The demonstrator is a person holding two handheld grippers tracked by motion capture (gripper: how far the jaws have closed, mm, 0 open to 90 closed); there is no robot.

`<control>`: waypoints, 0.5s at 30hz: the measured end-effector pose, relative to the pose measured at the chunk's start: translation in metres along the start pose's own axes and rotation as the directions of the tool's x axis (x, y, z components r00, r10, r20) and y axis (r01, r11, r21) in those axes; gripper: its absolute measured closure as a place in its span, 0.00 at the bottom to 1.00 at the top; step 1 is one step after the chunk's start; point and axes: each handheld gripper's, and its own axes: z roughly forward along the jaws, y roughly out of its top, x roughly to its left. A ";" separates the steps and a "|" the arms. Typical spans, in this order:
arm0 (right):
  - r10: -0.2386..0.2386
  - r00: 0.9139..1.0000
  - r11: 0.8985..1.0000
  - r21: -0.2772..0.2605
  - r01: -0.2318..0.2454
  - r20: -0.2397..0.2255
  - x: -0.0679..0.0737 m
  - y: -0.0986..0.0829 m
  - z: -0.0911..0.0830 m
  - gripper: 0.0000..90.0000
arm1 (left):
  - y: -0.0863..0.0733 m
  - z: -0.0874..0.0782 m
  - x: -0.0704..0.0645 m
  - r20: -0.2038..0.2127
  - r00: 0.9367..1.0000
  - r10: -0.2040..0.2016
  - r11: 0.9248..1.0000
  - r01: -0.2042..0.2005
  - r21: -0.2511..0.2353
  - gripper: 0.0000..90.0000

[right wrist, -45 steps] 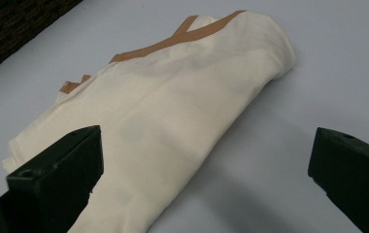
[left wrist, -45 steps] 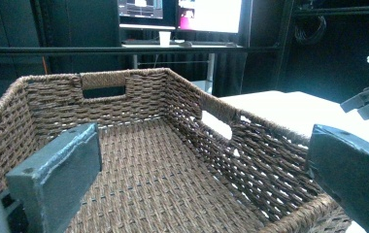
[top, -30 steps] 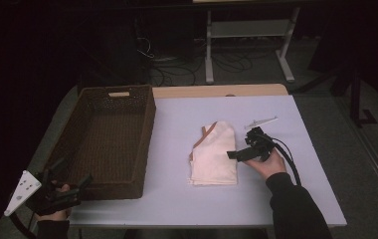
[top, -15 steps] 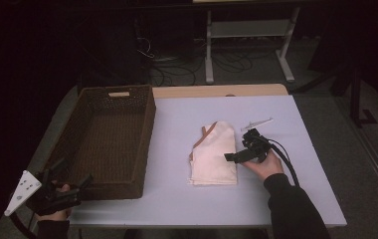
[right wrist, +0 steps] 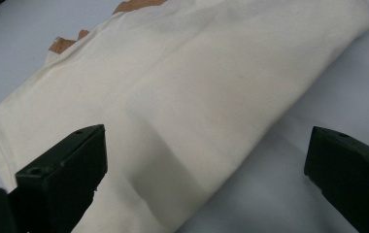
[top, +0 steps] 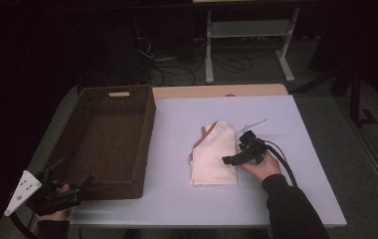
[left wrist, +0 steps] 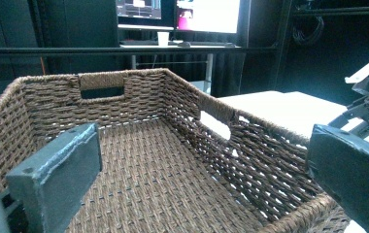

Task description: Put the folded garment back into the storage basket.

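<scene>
Having edged closer, the right gripper (top: 233,159), jaws wide, straddles the folded cream cloth (top: 214,154); left gripper (top: 70,186) gapes beside the wicker basket (top: 147,124).

A: So what's actually on the table?

B: Mainly a folded cloth (top: 214,153), cream coloured, lying flat near the middle of the pale table top. It's folded into a rough rectangle, a bit narrower at the far end, with some orange-brown bits poking out along its left edge and far corner. Up close in the right gripper view the cloth (right wrist: 187,102) looks smooth with a few soft creases.

A: And the basket?

B: Dark brown wicker basket (top: 142,124), rectangular, sitting upright on the left side of the table, well apart from the cloth. Handle cut-outs in the walls, nothing inside that I can see. The left gripper view looks right into the basket (left wrist: 173,160).
</scene>
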 end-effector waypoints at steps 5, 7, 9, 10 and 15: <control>-0.013 1.000 1.000 0.011 0.013 -0.019 0.001 0.000 0.002 0.12 | 0.000 0.000 0.000 0.000 1.000 0.000 1.000 0.000 0.000 0.00; -0.018 0.999 1.000 0.012 0.019 -0.028 0.001 0.000 0.002 0.15 | 0.000 0.000 0.000 0.000 1.000 0.000 1.000 0.000 0.000 0.00; -0.021 0.999 1.000 0.012 0.021 -0.029 0.002 0.001 0.002 0.16 | 0.000 0.000 0.000 0.000 1.000 -0.001 1.000 0.001 0.000 0.00; -0.021 0.999 1.000 0.012 0.022 -0.033 0.002 0.001 0.002 0.19 | 0.000 0.000 0.000 0.000 1.000 0.000 1.000 0.000 0.000 0.00; -0.031 0.999 0.999 0.006 0.031 -0.037 0.003 0.001 0.001 0.30 | 0.000 0.000 0.000 0.001 1.000 -0.001 1.000 0.001 -0.001 0.00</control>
